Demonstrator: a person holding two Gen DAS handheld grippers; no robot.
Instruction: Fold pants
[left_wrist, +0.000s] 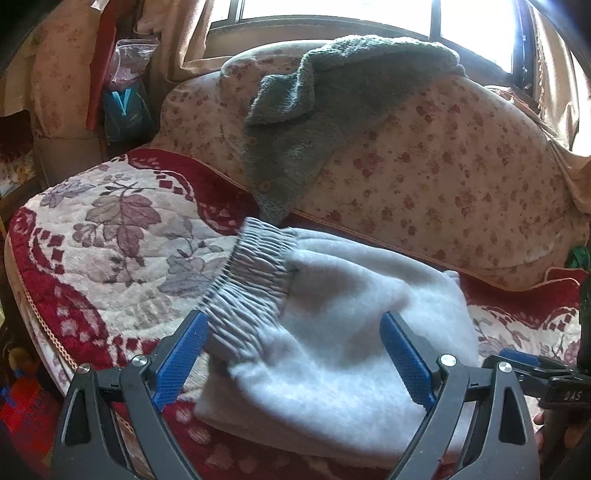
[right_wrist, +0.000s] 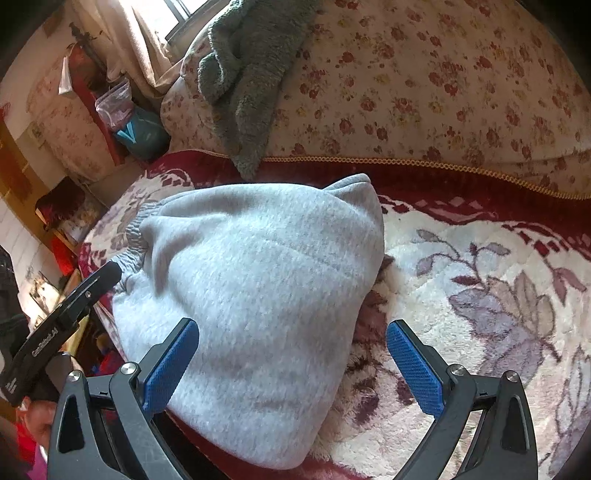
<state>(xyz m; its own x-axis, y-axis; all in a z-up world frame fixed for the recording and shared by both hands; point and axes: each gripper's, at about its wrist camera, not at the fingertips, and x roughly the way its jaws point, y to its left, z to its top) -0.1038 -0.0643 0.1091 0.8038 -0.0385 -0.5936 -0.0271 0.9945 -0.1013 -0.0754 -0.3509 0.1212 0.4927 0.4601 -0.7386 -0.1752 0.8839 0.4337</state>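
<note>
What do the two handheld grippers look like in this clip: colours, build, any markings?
Both match: the left gripper and right gripper have black plastic scissor-style arms with triangular cut-outs, silver pivot bolts, and blue cross-hatched pads on the fingers. In the right wrist view, the other gripper's black body carries white lettering, too small to read. No cables show.

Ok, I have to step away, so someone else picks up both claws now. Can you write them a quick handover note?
Left claw: open, holding nothing, over the waistband end of the pants.
Right claw: open, holding nothing, over the other end.
Pants: grey, lying in a compact folded bundle on the sofa cushion, elastic waistband showing.
Done: the folds seem made.
Left: probably only tidying; check the edges.
</note>
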